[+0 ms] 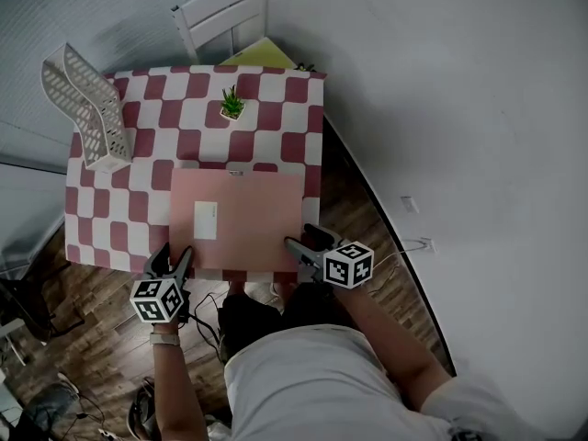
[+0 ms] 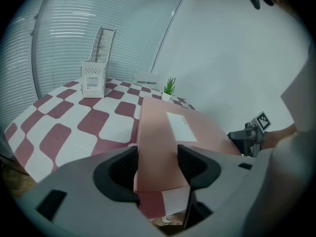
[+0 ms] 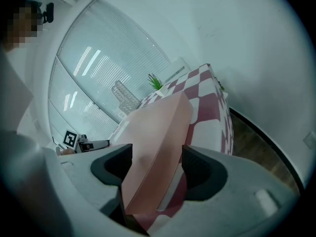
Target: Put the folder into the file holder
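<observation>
A pink folder (image 1: 248,214) with a white label lies flat on the checkered table (image 1: 138,154), close to its near edge. The white file holder (image 1: 87,108) stands at the table's far left corner, well away from the folder. My left gripper (image 1: 175,257) is at the folder's near left corner. In the left gripper view its jaws stand apart over that corner of the folder (image 2: 163,137). My right gripper (image 1: 299,243) is at the near right corner. That corner of the folder (image 3: 158,132) runs between its parted jaws, and the pads are not pressing on it.
A small potted plant (image 1: 232,105) stands on the far middle of the table. A white chair (image 1: 220,12) is behind the table, against the blinds. A white wall runs close along the table's right side. Cables lie on the wooden floor below.
</observation>
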`<state>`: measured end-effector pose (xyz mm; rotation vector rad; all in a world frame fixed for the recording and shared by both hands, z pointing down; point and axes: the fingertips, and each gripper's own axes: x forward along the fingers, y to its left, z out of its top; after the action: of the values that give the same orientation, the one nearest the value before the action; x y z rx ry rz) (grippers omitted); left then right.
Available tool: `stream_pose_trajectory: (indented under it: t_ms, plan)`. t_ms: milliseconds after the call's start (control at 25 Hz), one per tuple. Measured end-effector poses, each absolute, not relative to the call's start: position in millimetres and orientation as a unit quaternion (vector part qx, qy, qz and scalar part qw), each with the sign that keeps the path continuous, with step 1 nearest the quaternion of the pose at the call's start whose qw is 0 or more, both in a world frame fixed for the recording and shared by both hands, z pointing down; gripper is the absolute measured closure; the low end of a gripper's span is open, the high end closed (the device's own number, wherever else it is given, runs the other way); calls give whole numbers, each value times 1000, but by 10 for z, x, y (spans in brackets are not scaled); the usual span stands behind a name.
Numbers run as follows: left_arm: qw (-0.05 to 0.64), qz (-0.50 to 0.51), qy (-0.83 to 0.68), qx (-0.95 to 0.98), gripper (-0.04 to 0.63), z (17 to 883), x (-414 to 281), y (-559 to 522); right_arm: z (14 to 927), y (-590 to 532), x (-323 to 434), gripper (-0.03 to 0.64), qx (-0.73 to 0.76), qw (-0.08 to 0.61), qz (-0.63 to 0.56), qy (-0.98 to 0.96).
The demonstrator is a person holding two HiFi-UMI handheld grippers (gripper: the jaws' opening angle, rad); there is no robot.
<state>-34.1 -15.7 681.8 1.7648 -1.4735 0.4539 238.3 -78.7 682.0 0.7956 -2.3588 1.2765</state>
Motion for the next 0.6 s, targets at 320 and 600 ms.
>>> stream_pose_trajectory:
  t_ms: [320,600]
  plan:
    - [388,182,-568,702,354,6823,169,-316,6877,-954,2960,313,313,151,457,-819]
    - [390,181,-566,703,354,6823,535,-438,6911,-1029,3344,282,332,101,496,-796]
